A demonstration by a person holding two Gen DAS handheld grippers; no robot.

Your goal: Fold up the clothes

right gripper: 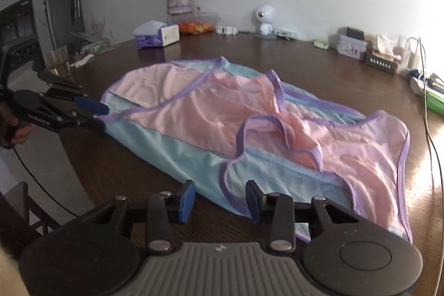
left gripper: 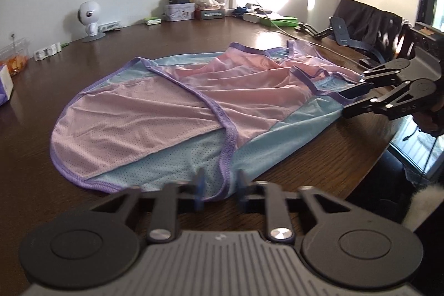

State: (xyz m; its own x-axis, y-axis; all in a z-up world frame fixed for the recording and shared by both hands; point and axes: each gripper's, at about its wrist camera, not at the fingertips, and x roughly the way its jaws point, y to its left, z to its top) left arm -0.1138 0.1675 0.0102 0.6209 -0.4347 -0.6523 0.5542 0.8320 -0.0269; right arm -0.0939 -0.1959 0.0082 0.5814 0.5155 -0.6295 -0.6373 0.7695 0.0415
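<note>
A pink and light-blue mesh garment (left gripper: 166, 115) (right gripper: 249, 129) with purple trim lies spread across the dark wooden table (left gripper: 41, 101) (right gripper: 277, 60), partly folded over itself. My left gripper (left gripper: 220, 185) (right gripper: 97, 115) sits at one end of it; its blurred fingers stand apart with the purple hem between them. At the opposite end, my right gripper (right gripper: 220, 203) (left gripper: 348, 101) is open, its blue pads on either side of the garment's light-blue edge. A hand holds each gripper.
Along the wall stand a tissue box (right gripper: 155, 36), a vase of flowers (right gripper: 179, 0), a small white camera (right gripper: 265, 18), tins and chargers. A cable (right gripper: 427, 101) runs over the table's right side. A glass (right gripper: 58, 60) and a dark chair (left gripper: 369, 18) are at the edges.
</note>
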